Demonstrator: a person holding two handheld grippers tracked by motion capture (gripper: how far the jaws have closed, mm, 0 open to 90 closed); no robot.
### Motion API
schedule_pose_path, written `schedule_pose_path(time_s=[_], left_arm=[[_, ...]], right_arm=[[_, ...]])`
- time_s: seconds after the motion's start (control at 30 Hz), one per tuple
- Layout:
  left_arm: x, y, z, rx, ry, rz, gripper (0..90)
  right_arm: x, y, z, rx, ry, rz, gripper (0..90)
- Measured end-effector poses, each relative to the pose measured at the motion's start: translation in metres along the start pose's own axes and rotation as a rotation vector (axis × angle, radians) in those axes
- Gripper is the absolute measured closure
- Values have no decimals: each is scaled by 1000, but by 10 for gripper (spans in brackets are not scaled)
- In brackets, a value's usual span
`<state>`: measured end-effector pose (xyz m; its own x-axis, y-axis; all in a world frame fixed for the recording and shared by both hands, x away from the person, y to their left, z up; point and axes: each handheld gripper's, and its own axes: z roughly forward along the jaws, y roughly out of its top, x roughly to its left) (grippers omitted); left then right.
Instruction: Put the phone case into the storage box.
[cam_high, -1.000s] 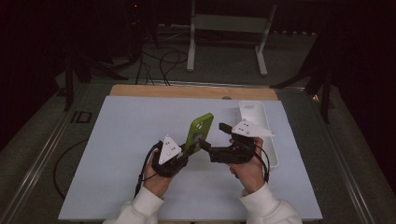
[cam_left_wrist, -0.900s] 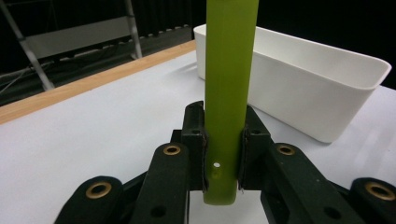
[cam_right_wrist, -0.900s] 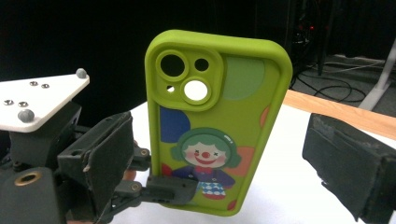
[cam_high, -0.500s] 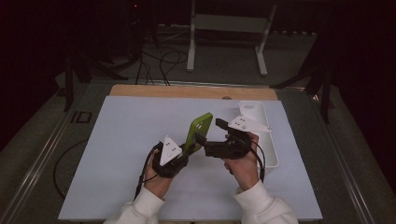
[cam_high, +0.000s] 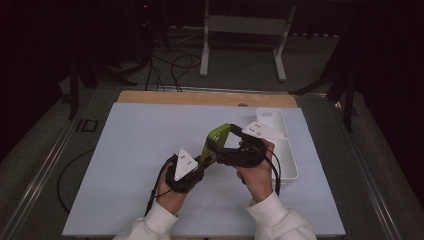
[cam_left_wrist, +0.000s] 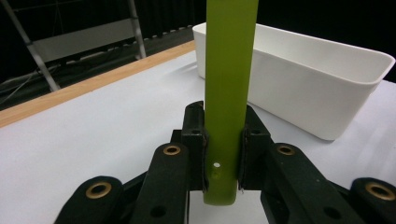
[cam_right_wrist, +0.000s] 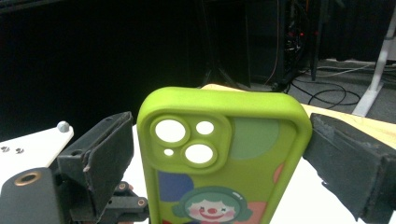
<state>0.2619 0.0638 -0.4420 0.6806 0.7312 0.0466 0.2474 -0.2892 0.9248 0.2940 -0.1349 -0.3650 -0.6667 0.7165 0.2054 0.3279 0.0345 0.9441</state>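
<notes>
Your left gripper (cam_left_wrist: 219, 154) clamps the green phone case (cam_left_wrist: 229, 84) upright; your right gripper (cam_right_wrist: 219, 154) straddles it unclosed, so squeeze next.

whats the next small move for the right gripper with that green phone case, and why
Probably close the right gripper onto the top sides of the green phone case. Its jaws stand on either side of the case: the right one looks in contact, the left shows a gap. The left gripper already clamps the case's lower end, holding it upright above the table beside the white bin.
</notes>
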Motion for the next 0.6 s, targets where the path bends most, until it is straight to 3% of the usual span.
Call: schedule_pose_path(time_s=[0.6], left_arm=[[-4,-1,3,11,-7,10,771]], right_arm=[[-1,-1,0,35,-24,30,146]])
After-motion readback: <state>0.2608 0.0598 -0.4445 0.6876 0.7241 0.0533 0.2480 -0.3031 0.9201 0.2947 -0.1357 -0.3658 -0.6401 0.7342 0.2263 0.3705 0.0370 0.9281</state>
